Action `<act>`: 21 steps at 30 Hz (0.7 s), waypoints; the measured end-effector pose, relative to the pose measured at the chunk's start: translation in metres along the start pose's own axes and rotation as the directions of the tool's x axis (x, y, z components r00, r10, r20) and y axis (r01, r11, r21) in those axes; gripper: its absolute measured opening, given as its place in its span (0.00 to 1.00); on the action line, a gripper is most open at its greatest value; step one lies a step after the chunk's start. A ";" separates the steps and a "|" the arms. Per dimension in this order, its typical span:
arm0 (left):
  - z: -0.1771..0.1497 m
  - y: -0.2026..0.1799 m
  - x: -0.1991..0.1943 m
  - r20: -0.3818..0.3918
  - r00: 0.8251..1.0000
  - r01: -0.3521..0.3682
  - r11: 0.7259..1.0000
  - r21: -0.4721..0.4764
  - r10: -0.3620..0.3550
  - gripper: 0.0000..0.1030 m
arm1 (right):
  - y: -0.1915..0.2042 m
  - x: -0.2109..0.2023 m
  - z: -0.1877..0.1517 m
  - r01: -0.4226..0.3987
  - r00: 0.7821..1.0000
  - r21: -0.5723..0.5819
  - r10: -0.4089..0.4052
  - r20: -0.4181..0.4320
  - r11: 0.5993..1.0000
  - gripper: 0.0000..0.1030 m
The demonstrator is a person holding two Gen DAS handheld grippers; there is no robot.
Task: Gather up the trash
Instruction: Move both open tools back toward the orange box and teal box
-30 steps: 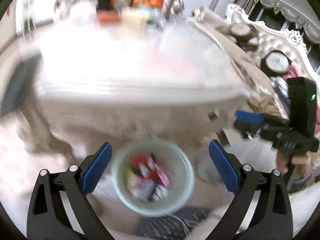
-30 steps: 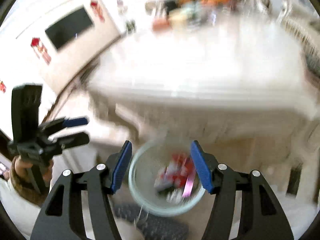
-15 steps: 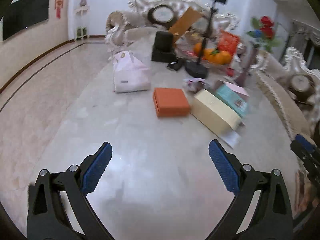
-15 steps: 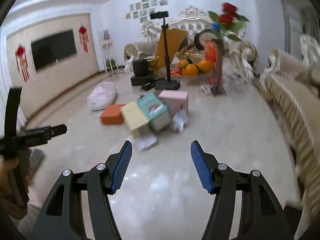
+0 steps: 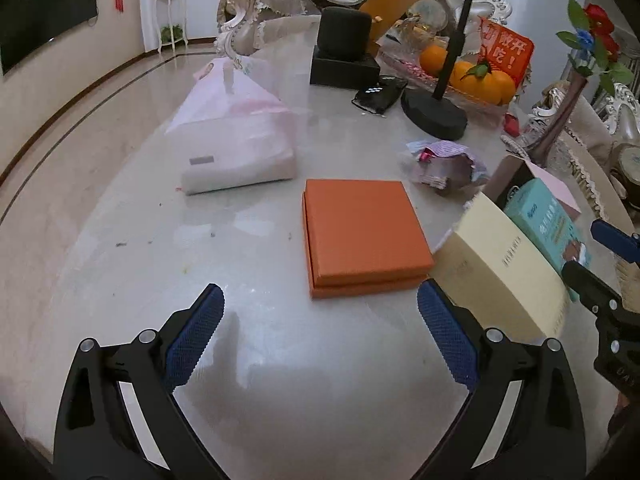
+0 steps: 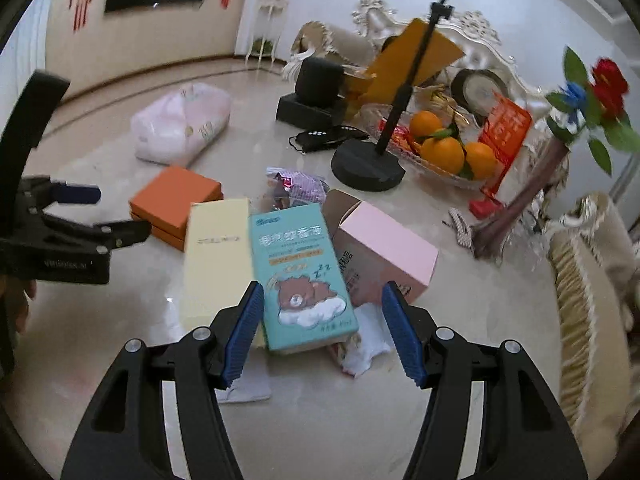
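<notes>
Left wrist view: left gripper point(image 5: 318, 306) fingers spread, empty, just before the orange box point(image 5: 365, 236); crumpled wrapper point(image 5: 444, 164) lies beyond that box on the surface point(image 5: 132, 264).
Right wrist view: right gripper point(image 6: 323, 322) fingers spread around the teal carton point(image 6: 302, 268) end, right of the orange box point(image 6: 174, 204).

Wide-spread left gripper point(image 5: 320, 316) above marble table point(image 5: 140, 260), gripping nothing. Orange box point(image 5: 364, 232) at twelve o'clock, cream box point(image 5: 500, 272) touching it at two, crumpled wrapper point(image 5: 446, 164) beyond, pink bag point(image 5: 236, 140) at eleven.
</notes>
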State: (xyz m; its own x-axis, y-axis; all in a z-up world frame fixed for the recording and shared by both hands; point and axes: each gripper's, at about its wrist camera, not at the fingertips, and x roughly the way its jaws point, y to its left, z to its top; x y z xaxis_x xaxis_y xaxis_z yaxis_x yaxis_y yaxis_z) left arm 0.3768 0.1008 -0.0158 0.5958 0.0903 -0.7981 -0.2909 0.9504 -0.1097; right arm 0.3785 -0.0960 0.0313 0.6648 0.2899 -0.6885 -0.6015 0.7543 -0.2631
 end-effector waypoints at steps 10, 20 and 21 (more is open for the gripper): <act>0.009 -0.008 0.010 -0.004 1.000 -0.010 0.999 0.049 0.010 0.92 | -0.007 0.014 0.006 -0.192 0.980 0.011 0.193 -0.051 0.981 0.59; 0.011 -0.014 0.006 0.009 0.999 -0.034 0.994 0.100 0.033 0.92 | -0.023 0.034 0.018 -0.136 0.988 0.016 0.137 -0.078 0.991 0.66; 0.013 -0.013 0.005 0.010 0.999 -0.034 0.995 0.096 0.033 0.92 | -0.022 0.035 0.019 -0.134 0.988 0.013 0.135 -0.075 0.991 0.66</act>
State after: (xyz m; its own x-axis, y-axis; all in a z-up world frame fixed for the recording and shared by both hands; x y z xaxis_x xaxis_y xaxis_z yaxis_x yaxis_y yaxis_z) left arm 0.3934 0.0926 -0.0112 0.5935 0.1245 -0.7952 -0.2377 0.9710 -0.0253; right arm 0.4235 -0.0909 0.0259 0.5426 0.3437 -0.7665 -0.6794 0.7161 -0.1599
